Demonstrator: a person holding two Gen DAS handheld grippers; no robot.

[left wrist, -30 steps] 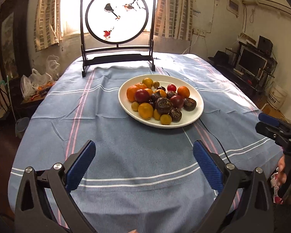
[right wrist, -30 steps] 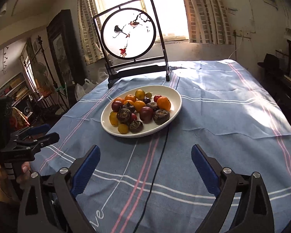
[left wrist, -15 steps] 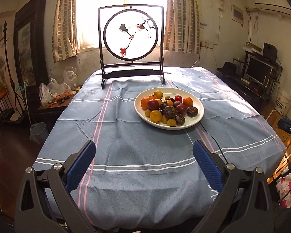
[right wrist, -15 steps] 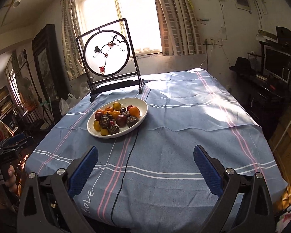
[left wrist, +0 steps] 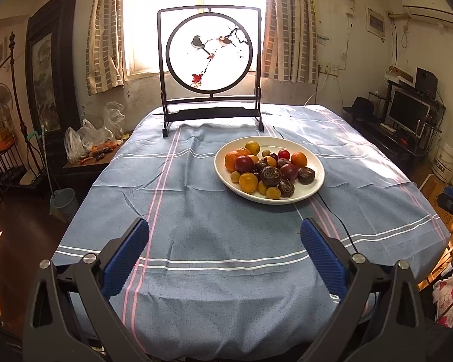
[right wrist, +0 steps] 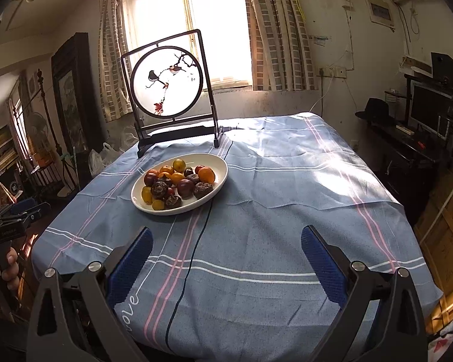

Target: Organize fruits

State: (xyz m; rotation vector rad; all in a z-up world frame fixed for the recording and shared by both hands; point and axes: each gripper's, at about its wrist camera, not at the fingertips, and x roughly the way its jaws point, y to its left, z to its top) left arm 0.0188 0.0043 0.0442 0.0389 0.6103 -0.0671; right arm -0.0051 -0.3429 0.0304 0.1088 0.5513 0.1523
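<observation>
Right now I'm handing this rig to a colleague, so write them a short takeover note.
Left tongs: open, empty, held above the near edge of the table.
Right tongs: open, empty, likewise back from the plate.
All the fruits lie piled on the white plate, on the blue tablecloth in front of the bird screen.
Done: nothing sorted.
Left: all the organizing.
</observation>
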